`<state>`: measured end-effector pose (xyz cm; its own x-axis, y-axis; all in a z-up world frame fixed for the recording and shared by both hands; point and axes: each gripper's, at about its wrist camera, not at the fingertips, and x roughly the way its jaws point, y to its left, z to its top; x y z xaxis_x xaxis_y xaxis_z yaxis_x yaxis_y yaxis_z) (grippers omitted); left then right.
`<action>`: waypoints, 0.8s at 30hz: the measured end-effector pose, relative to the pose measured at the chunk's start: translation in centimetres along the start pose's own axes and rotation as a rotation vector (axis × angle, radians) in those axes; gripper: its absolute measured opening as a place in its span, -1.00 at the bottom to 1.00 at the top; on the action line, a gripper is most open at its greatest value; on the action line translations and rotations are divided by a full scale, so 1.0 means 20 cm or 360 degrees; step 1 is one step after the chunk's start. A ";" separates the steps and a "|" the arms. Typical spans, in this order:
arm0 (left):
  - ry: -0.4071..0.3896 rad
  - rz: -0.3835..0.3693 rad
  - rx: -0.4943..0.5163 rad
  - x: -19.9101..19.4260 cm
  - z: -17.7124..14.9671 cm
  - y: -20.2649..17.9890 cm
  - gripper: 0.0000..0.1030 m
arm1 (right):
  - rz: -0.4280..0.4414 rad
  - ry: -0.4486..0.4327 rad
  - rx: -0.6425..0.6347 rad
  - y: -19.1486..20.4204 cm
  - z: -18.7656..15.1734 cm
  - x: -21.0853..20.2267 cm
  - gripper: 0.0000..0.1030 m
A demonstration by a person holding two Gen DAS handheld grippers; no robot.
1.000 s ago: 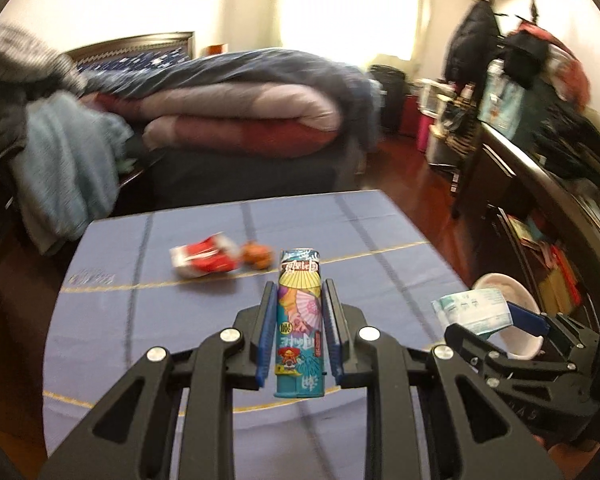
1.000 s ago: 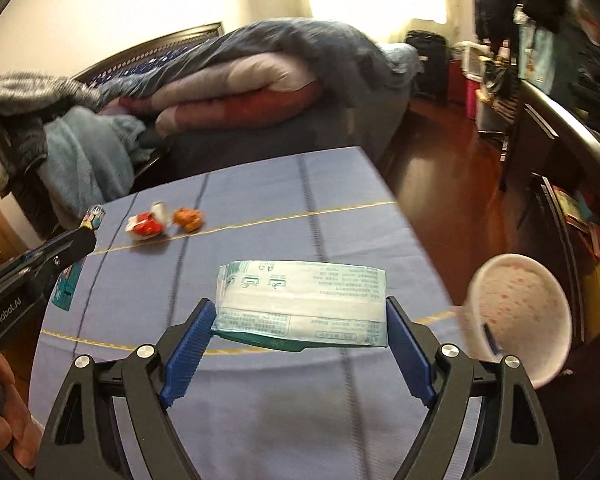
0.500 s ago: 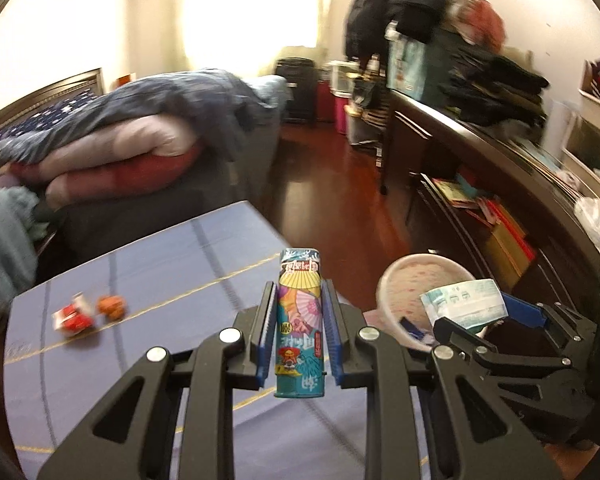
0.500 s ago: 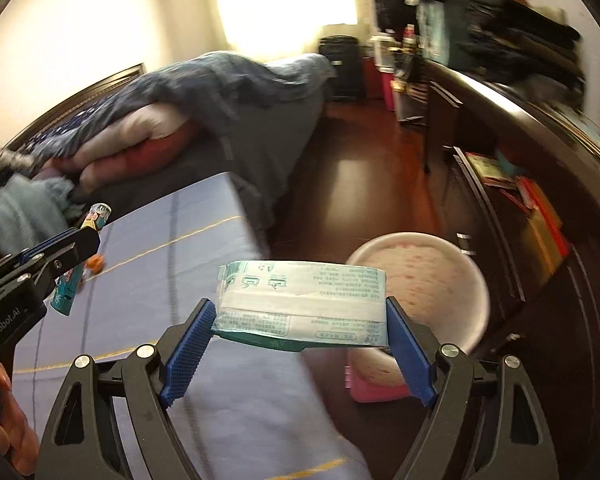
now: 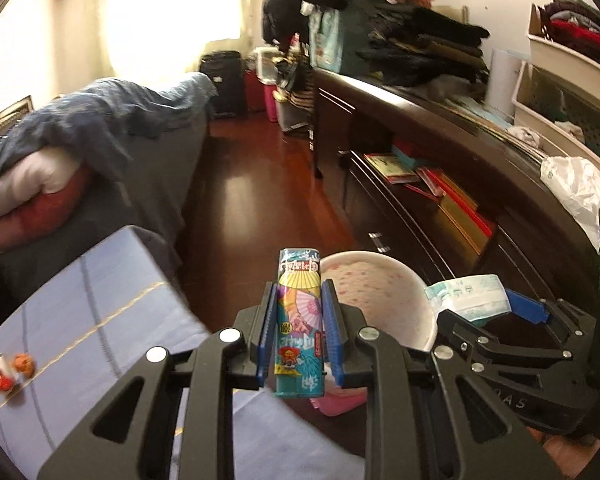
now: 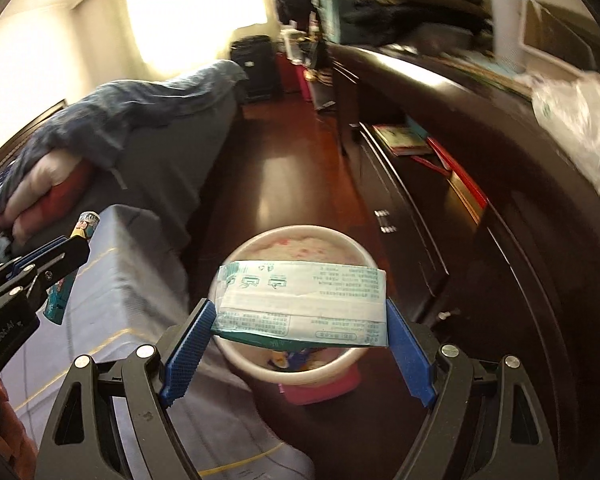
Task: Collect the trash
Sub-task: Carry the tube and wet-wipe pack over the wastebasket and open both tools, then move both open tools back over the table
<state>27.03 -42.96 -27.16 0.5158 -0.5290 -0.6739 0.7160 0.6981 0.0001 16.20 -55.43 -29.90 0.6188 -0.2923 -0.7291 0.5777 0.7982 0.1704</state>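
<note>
My left gripper [image 5: 299, 320] is shut on a colourful candy tube [image 5: 299, 332], held upright just left of a white trash bin [image 5: 384, 300] on the floor. My right gripper [image 6: 300, 320] is shut on a pale green tissue packet [image 6: 300, 302] and holds it directly over the bin [image 6: 300, 368], which has scraps inside. The right gripper also shows in the left wrist view [image 5: 484, 308] over the bin's right rim. A red wrapper [image 5: 3, 376] and an orange scrap [image 5: 23, 363] lie on the blue table [image 5: 100, 320] at far left.
The bin stands on a pink base [image 6: 320, 390] on the dark wood floor, between the table corner [image 6: 140, 280] and a dark cabinet [image 6: 480, 220] with books. A bed with piled blankets [image 5: 80, 152] lies behind the table.
Both grippers have swung right, off the table towards the bin. The tissue packet now hangs over the bin's mouth. Both grips are unchanged.
</note>
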 end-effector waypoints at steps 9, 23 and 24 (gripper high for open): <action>0.0110 -0.0140 0.0018 0.32 0.07 -0.07 -0.54 | -0.0075 0.0042 0.0039 -0.12 0.00 0.23 0.62; 0.0125 -0.0214 -0.0084 0.54 0.12 0.01 0.15 | -0.0180 0.0092 -0.0099 -0.07 -0.05 0.49 0.76; 0.0109 -0.0183 -0.0108 0.50 0.12 0.05 0.19 | -0.0173 0.0093 -0.0099 -0.07 -0.05 0.48 0.77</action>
<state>34.00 -48.81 -32.20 0.3973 -0.5745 -0.7156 0.7340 0.6670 -0.1281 20.86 -58.80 -37.87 0.5216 -0.3490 -0.7786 0.6044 0.7952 0.0485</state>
